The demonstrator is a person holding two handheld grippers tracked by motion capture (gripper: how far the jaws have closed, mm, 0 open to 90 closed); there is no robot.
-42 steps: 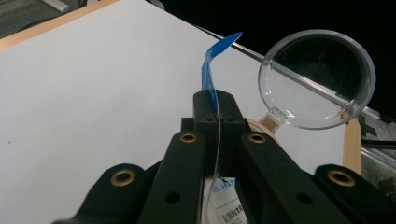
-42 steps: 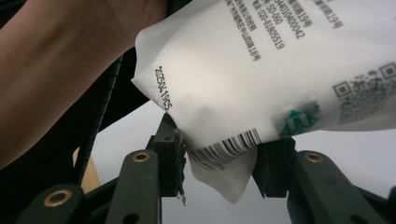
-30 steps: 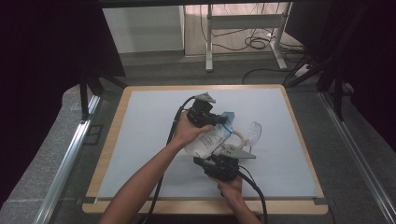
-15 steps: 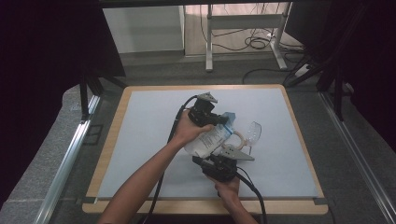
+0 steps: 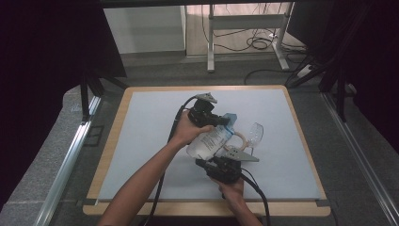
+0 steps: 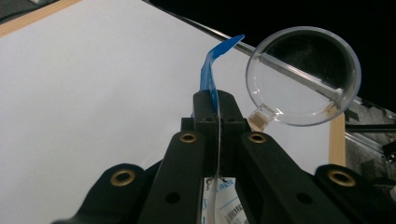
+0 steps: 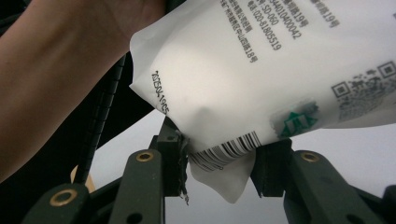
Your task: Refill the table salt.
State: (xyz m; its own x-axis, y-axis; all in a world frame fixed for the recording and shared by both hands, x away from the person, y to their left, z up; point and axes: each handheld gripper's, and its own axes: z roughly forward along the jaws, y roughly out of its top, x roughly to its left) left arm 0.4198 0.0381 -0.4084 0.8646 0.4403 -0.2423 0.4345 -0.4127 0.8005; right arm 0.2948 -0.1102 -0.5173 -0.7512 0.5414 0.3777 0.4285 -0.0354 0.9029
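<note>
A white printed pouch (image 5: 208, 142) hangs tilted above the mat between both grippers. My left gripper (image 5: 225, 120) is shut on its upper edge, and in the left gripper view (image 6: 215, 100) a blue strip (image 6: 211, 67) sticks up from between the closed tips. My right gripper (image 5: 212, 162) is shut on the pouch's lower corner; in the right gripper view (image 7: 219, 163) the pads pinch the pouch (image 7: 243, 70) by its barcode. A clear plastic cup (image 5: 254, 133) lies on its side on the mat just right of the pouch, its mouth facing the left gripper's camera (image 6: 303, 77).
The pale mat (image 5: 150, 127) covers a wood-edged table. A tan ring-like piece (image 5: 241, 139) lies beside the cup. The person's left forearm (image 7: 51, 79) crosses close to the pouch. Black cables trail from both grippers toward the near edge.
</note>
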